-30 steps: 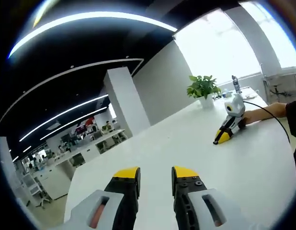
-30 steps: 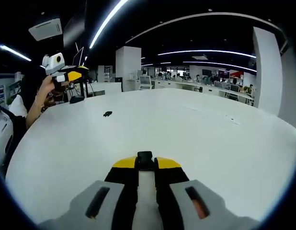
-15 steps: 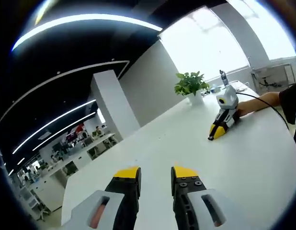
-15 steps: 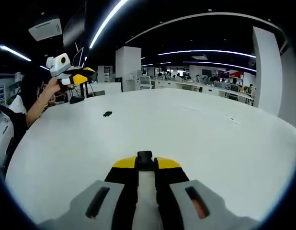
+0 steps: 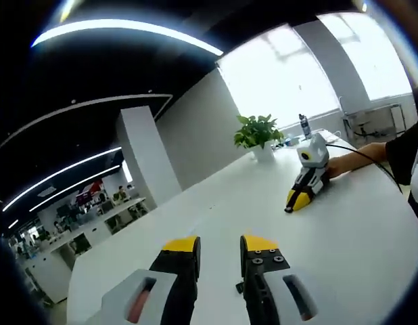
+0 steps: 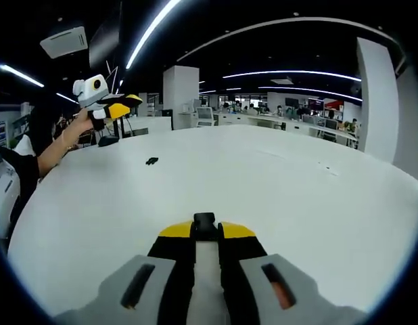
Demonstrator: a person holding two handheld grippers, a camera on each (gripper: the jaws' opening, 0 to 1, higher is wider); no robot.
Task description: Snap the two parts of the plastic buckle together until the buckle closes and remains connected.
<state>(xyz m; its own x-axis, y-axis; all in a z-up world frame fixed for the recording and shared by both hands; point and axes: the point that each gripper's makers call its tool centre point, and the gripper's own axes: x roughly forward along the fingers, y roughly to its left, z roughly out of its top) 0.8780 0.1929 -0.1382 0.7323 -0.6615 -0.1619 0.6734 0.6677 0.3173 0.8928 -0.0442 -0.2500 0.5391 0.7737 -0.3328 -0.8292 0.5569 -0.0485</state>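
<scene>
The right yellow-tipped gripper (image 6: 205, 233) rests on the wide white table (image 6: 276, 183), its jaws pinched on a small black plastic buckle part (image 6: 204, 222), while the other small black buckle piece (image 6: 151, 161) lies well apart from it toward the person's side. The left yellow-tipped gripper (image 5: 219, 247) hangs raised above the table with its jaws spread and nothing between them. It should descend squarely over that loose piece and grip its flat sides, mating end pointing at the held part.

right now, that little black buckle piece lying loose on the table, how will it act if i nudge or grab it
The loose buckle piece looks small and low, so probably light and unlikely to roll. On the smooth white table it may skid when nudged. It looks like rigid plastic, likely stiff in the jaws.
</scene>
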